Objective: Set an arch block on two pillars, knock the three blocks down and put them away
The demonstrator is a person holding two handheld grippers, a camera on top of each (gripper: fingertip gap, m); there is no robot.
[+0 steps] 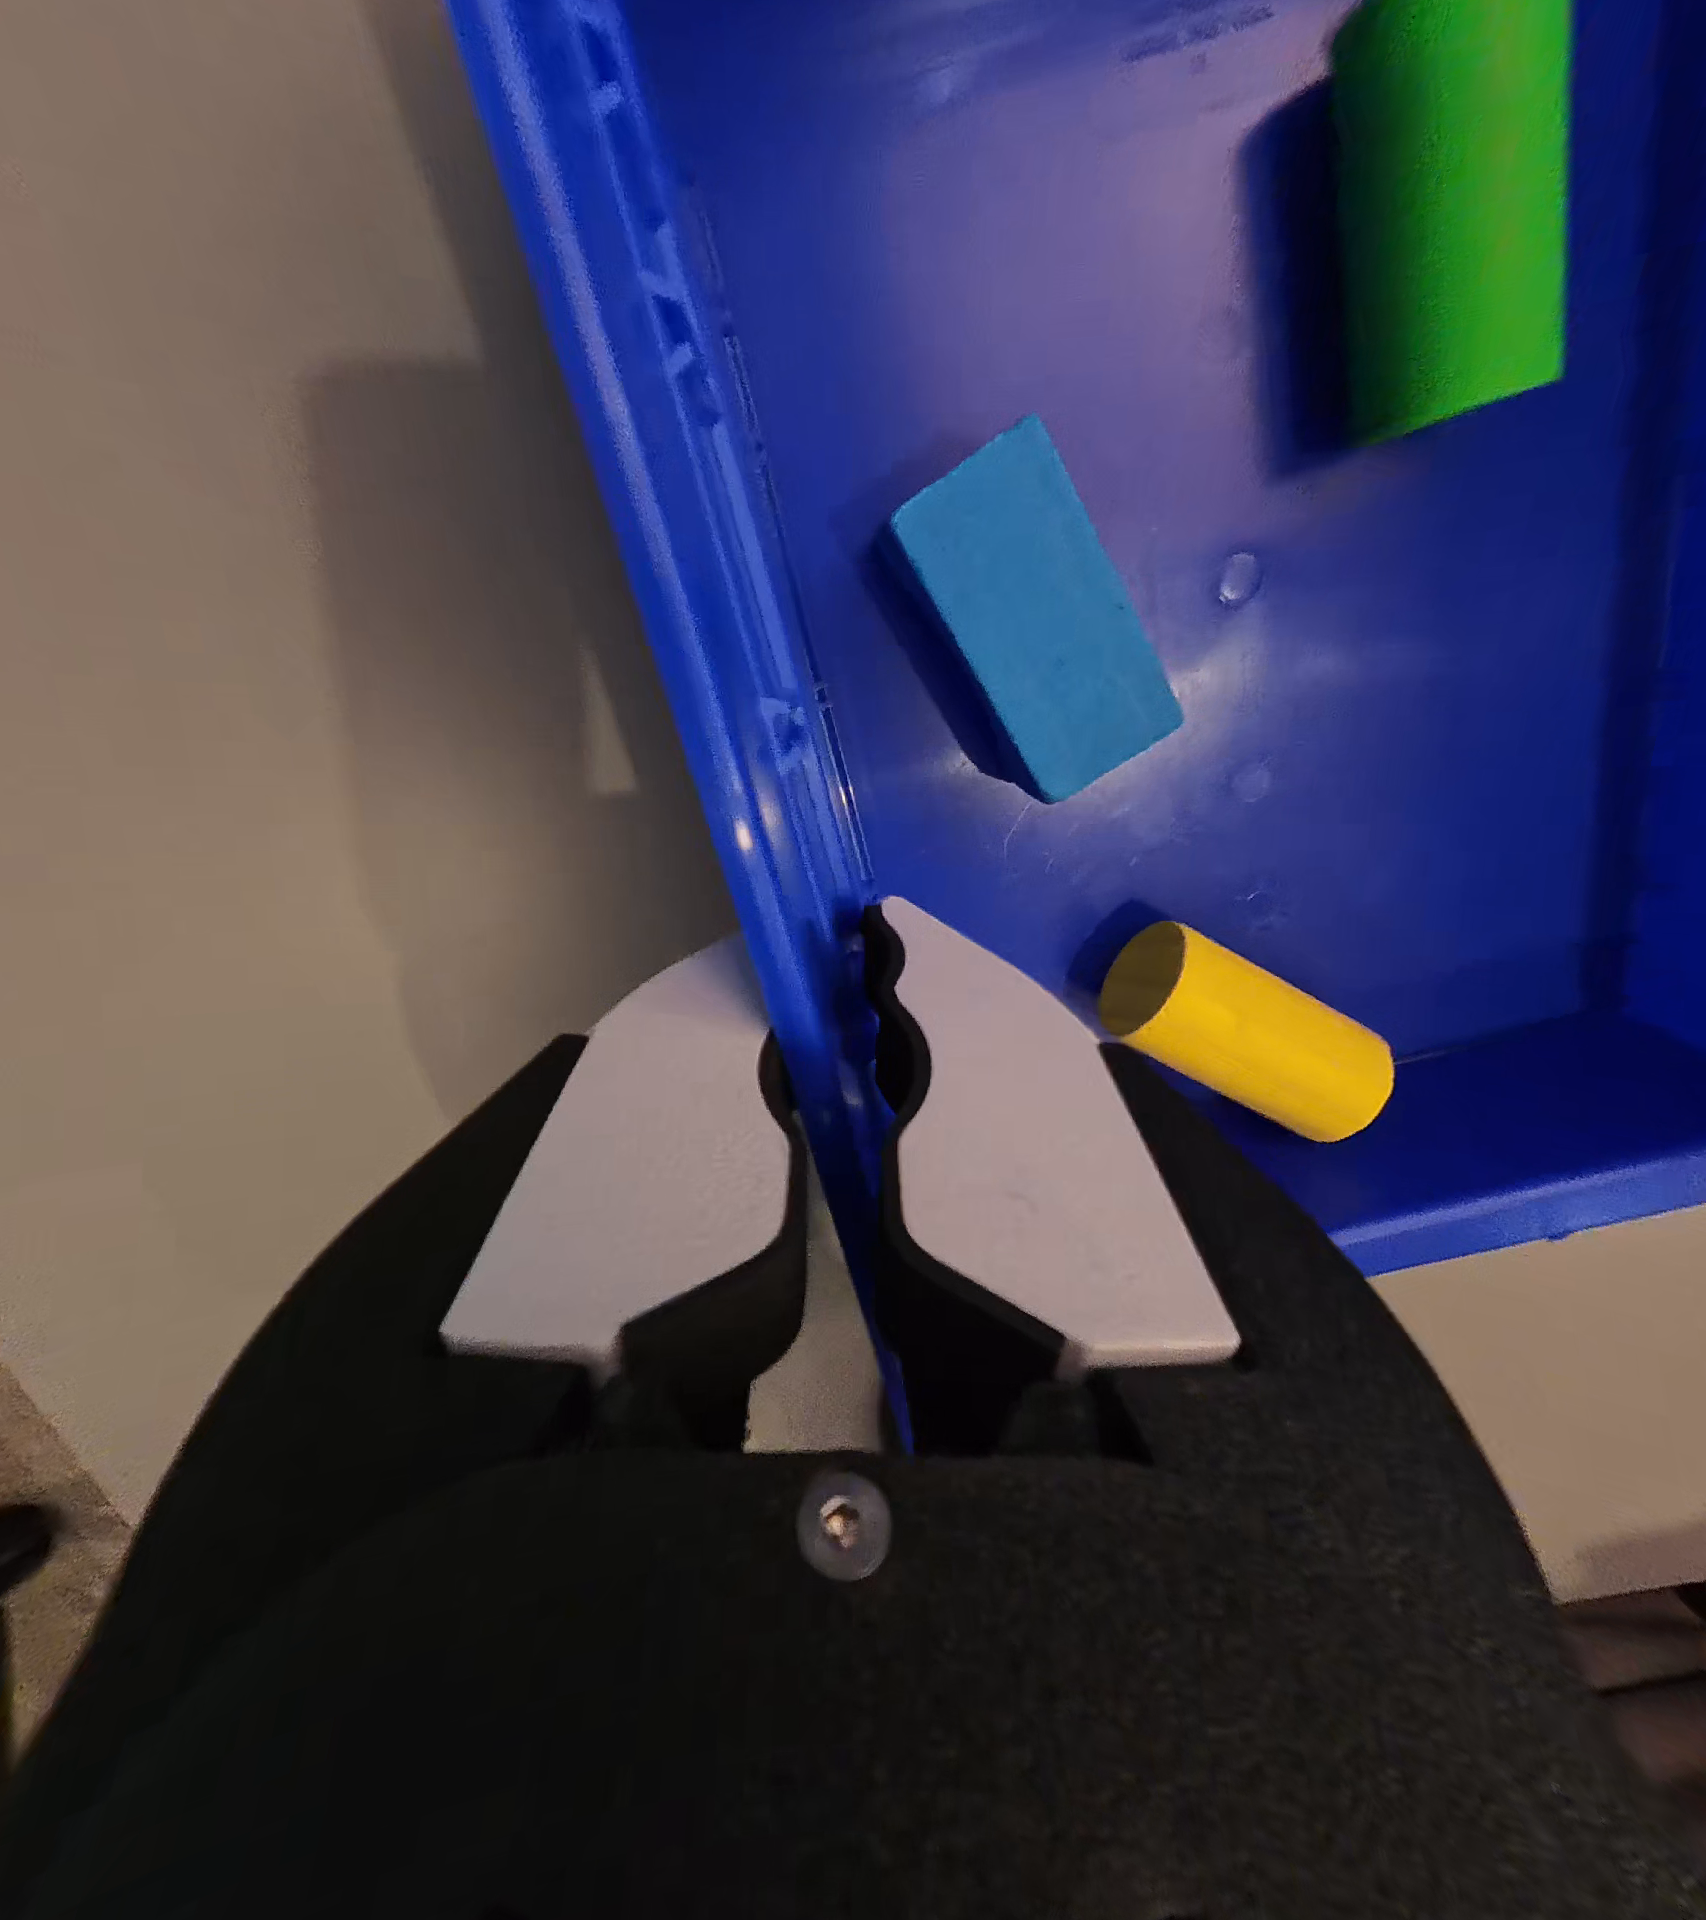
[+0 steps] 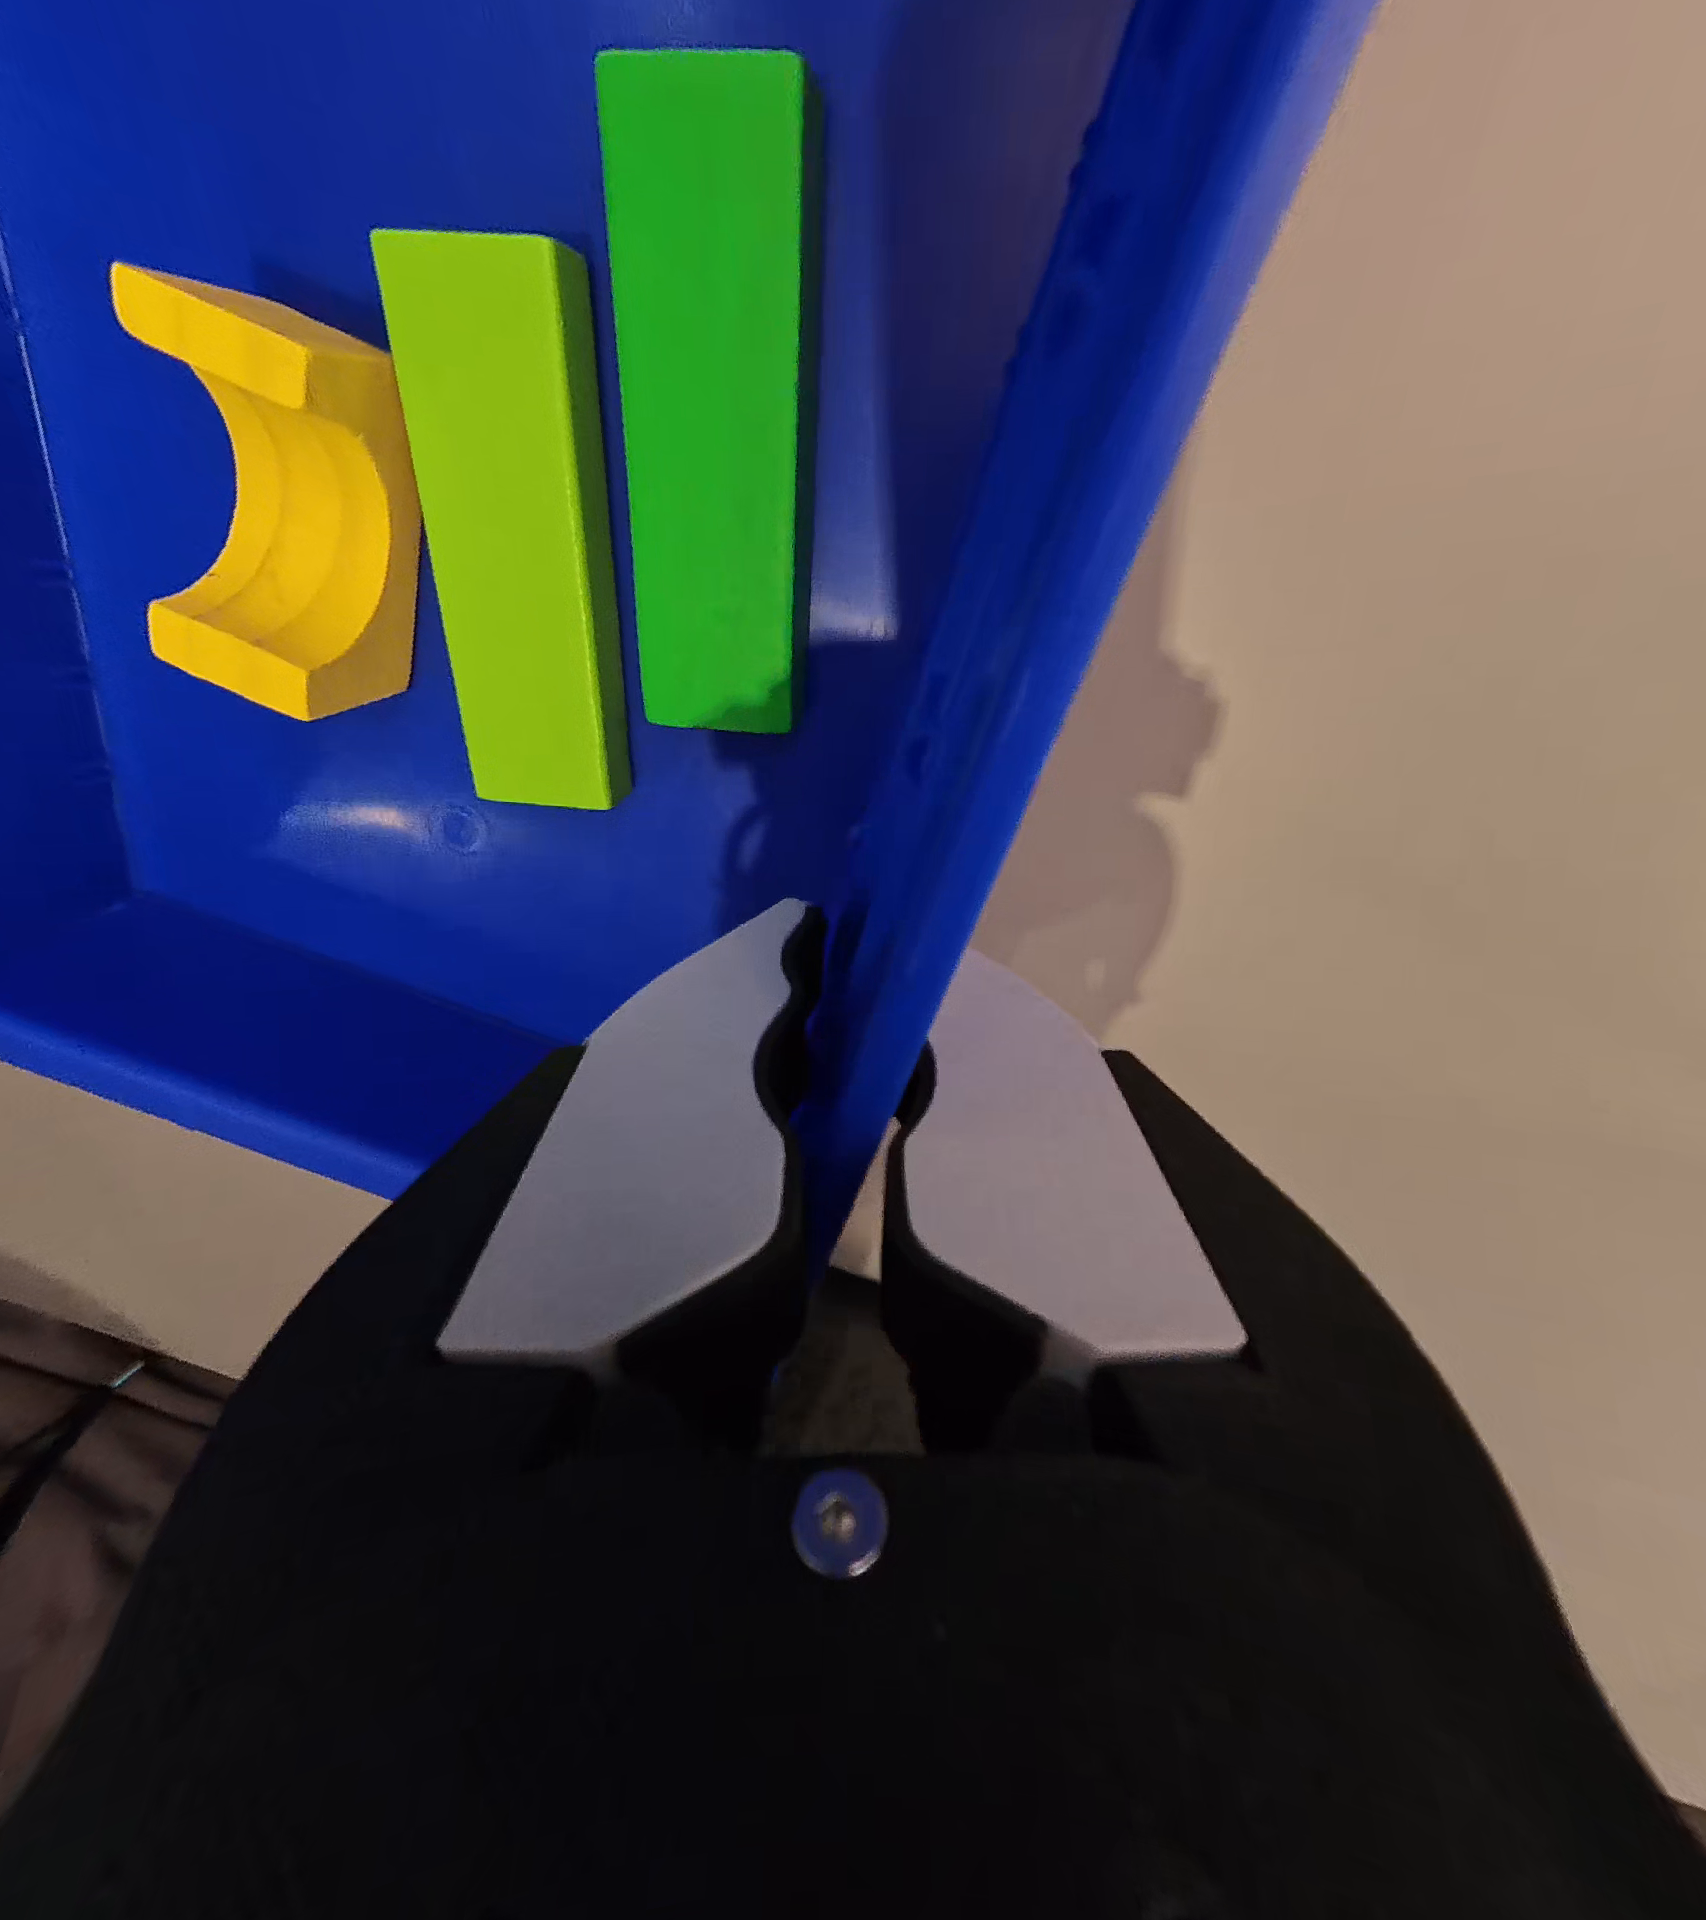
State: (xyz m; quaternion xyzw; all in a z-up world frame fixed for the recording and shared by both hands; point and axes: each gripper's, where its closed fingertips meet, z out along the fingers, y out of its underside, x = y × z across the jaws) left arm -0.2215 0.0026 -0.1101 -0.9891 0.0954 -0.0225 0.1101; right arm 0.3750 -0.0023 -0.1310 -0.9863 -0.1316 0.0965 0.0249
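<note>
A blue plastic bin [image 1: 1036, 260] holds the blocks. My left gripper [image 1: 854, 997] is shut on the bin's left wall. My right gripper [image 2: 833, 997] is shut on the bin's right wall [image 2: 1036, 520]. In the right wrist view a yellow arch block [image 2: 298, 499], a light green long block [image 2: 501, 520] and a darker green long block [image 2: 709, 395] lie side by side on the bin floor. In the left wrist view a light blue flat block [image 1: 1031, 608], a yellow cylinder [image 1: 1254, 1029] and a green block [image 1: 1451, 208] lie on the bin floor.
The bin sits on a pale beige tabletop [image 1: 153, 623], which also shows in the right wrist view [image 2: 1503, 727]. The table's near edge [image 1: 1607, 1455] runs just below the bin, with dark floor and cables beyond it [image 2: 18, 1455]. About 60 cm separates my left fingertips from my right.
</note>
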